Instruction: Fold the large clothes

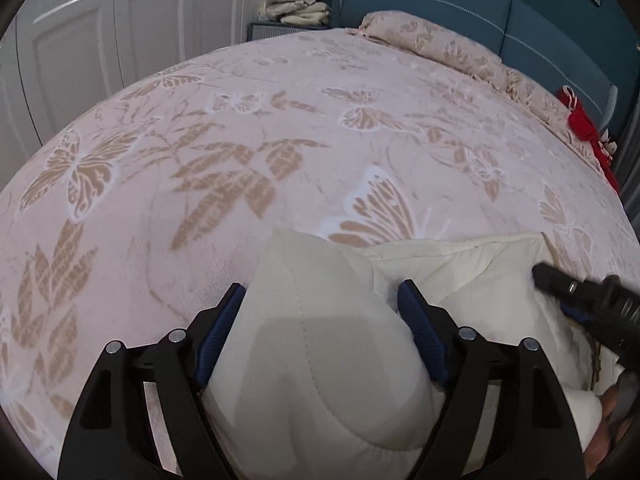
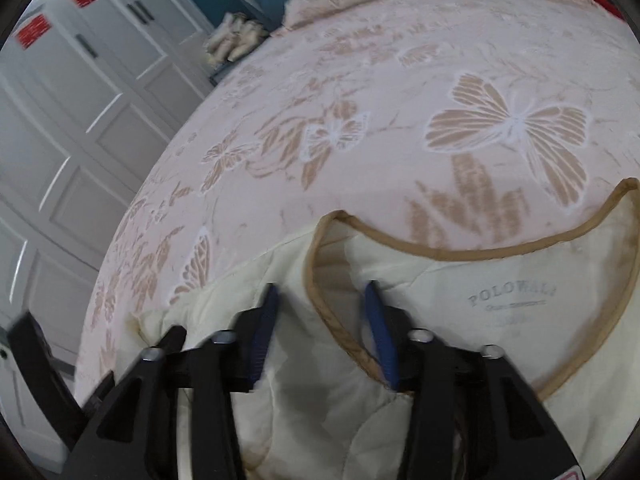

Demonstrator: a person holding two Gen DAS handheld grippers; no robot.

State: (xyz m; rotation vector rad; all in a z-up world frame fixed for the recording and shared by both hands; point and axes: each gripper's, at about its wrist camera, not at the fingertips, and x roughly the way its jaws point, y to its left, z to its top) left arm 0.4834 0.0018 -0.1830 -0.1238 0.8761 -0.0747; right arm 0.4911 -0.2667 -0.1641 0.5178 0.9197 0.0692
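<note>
A cream quilted jacket (image 1: 320, 344) lies at the near edge of the bed. In the left wrist view my left gripper (image 1: 322, 292) has its blue pads either side of a bunched fold of it and grips it. In the right wrist view the jacket (image 2: 500, 320) shows its tan-trimmed collar (image 2: 440, 254) and a printed label. My right gripper (image 2: 322, 294) is closed on the fabric at the collar's left edge. The right gripper also shows in the left wrist view (image 1: 576, 292), at the jacket's right side.
The bed has a pink butterfly-print blanket (image 1: 280, 140) with a matching pillow (image 1: 440, 44) by a teal headboard (image 1: 540, 20). A red garment (image 1: 588, 128) lies at the far right edge. Folded beige cloths (image 1: 300, 8) sit on a side stand. White wardrobe doors (image 2: 80, 120) stand left.
</note>
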